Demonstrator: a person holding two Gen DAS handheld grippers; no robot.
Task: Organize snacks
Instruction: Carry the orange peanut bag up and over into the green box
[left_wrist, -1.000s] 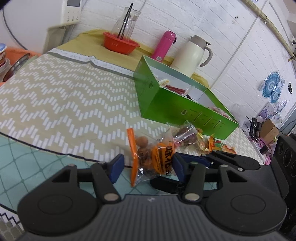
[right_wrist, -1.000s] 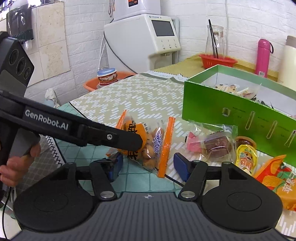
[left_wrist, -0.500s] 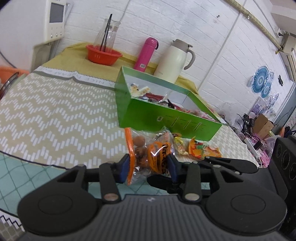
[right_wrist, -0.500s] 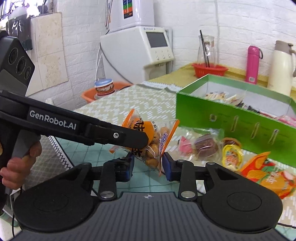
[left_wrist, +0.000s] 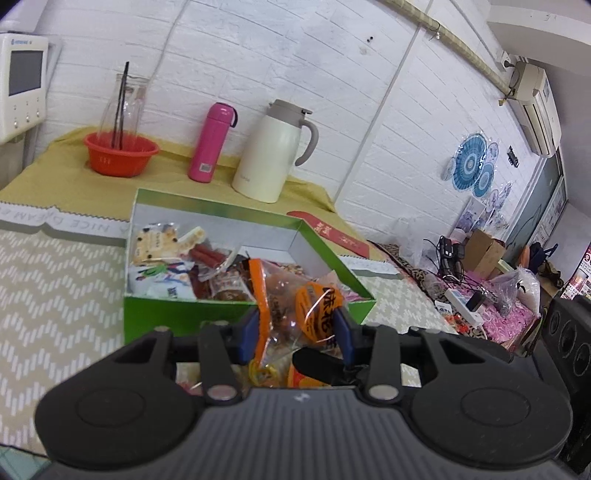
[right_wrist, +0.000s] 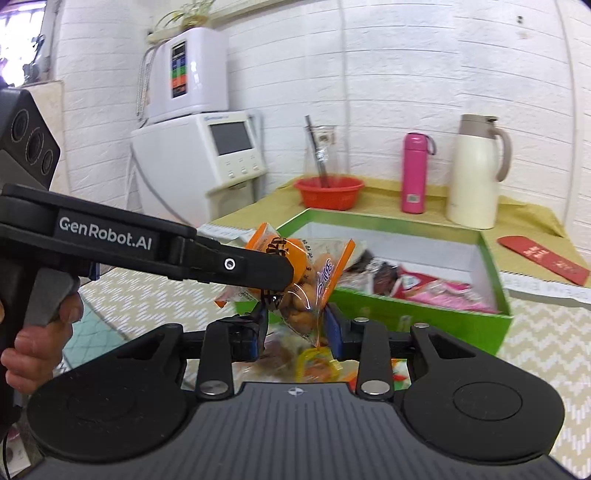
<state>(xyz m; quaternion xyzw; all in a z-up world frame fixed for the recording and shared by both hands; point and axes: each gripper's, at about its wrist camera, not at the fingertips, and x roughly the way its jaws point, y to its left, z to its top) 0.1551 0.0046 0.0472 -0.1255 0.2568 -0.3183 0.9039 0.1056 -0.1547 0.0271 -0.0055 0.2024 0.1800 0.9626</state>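
A clear snack bag with orange edges (left_wrist: 291, 306) is held in the air just in front of the open green box (left_wrist: 155, 321). My left gripper (left_wrist: 295, 328) is shut on the bag. My right gripper (right_wrist: 295, 325) is shut on the same bag (right_wrist: 306, 280) from the other side. The green box (right_wrist: 461, 321) holds several wrapped snacks. The left gripper's arm (right_wrist: 147, 243) crosses the right wrist view. More loose snacks (right_wrist: 310, 362) lie on the table under the bag, partly hidden.
Behind the box stand a cream thermos jug (left_wrist: 273, 155), a pink bottle (left_wrist: 210, 142) and a red bowl (left_wrist: 120, 153) with a glass bottle. A white appliance (right_wrist: 207, 155) stands at the left. A red envelope (right_wrist: 543, 258) lies right of the box.
Both grippers closed on the snack bag and lifted it off the table, carrying it toward the green box.
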